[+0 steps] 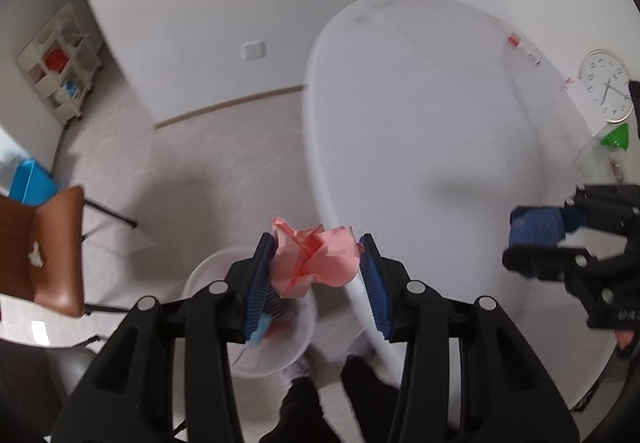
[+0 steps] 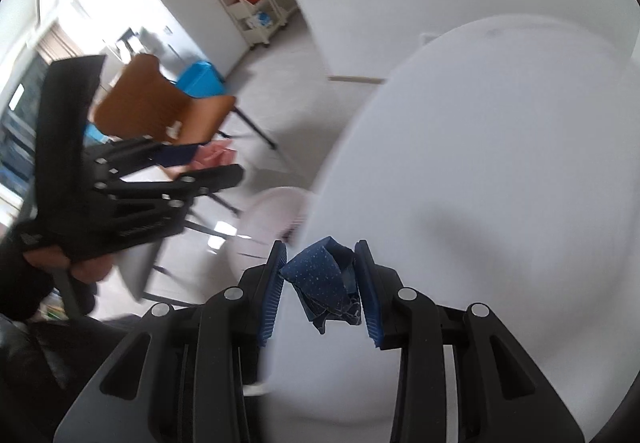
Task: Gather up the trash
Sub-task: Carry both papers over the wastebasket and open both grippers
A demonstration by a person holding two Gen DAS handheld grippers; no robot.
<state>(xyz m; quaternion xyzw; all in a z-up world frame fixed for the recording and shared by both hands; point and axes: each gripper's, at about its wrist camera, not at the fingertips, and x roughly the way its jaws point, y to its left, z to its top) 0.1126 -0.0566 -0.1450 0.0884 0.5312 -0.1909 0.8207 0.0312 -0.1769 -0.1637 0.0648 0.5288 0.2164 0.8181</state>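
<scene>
Carrying trash to bin [image 1: 256, 323] | left hand-held gripper [image 1: 316, 263] clamps pink paper [image 1: 316, 259] above bin, beside tabletop [image 1: 420, 123] | right hand-held gripper [image 2: 320, 279] grips blue paper [image 2: 324, 279] over tabletop | centre each over bin before release.

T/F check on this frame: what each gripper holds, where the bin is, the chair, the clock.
1. The left gripper grips crumpled pink paper. True.
2. The right gripper is empty. False: it is shut on a crumpled blue dotted paper.
3. A pale round bin sits on the floor beside the white table. True.
4. The brown chair has a bare seat. False: a white scrap lies on it.
5. A clock lies near the table's far right edge. True.
</scene>
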